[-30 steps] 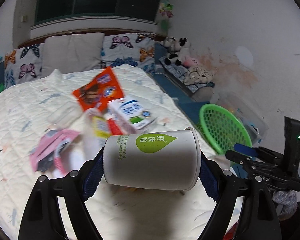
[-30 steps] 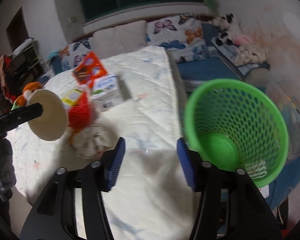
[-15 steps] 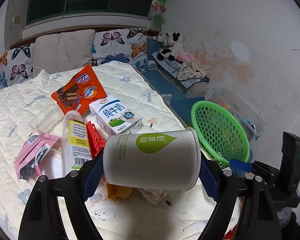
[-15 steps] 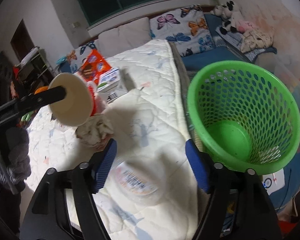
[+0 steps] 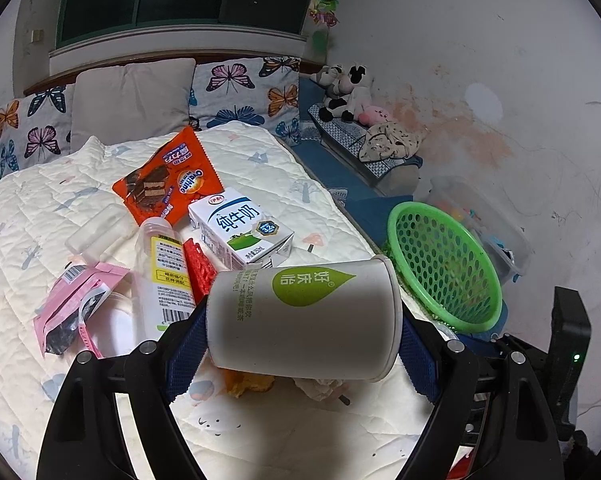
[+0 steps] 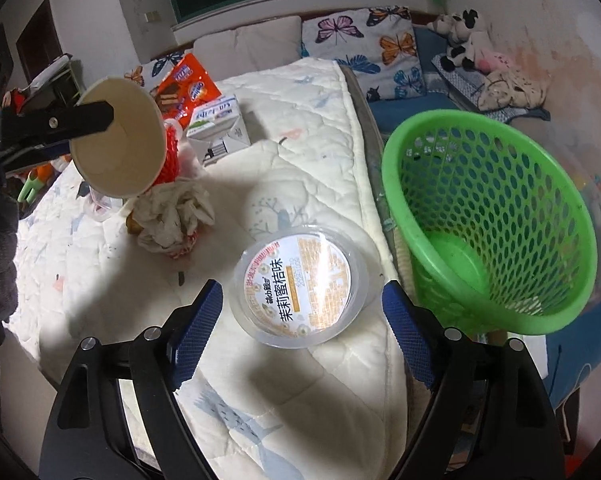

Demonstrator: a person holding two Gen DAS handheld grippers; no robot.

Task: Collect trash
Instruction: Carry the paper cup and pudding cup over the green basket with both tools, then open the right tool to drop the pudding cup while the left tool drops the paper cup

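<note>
My left gripper (image 5: 302, 350) is shut on a white paper cup (image 5: 300, 312) with a green leaf logo, held sideways above the bed. The right wrist view shows that cup (image 6: 118, 136) at the upper left, mouth towards the camera. The jaws of my right gripper (image 6: 301, 304) are opening. A clear round plastic tub (image 6: 300, 276) with a printed lid lies on the quilt between them, and the pads do not touch it. A green mesh basket (image 6: 496, 216) stands just right of the tub, beside the bed edge.
More litter lies on the quilt: a milk carton (image 5: 240, 232), an orange snack wrapper (image 5: 168, 180), a plastic bottle (image 5: 164, 268), a pink packet (image 5: 76, 304) and crumpled tissue (image 6: 172, 216). Pillows line the headboard. A narrow blue bench with soft toys (image 5: 344, 92) runs along the wall.
My right gripper's jaws have widened and it has sunk towards the quilt, so the plastic tub now lies between them. The left gripper keeps the cup and has barely moved.
</note>
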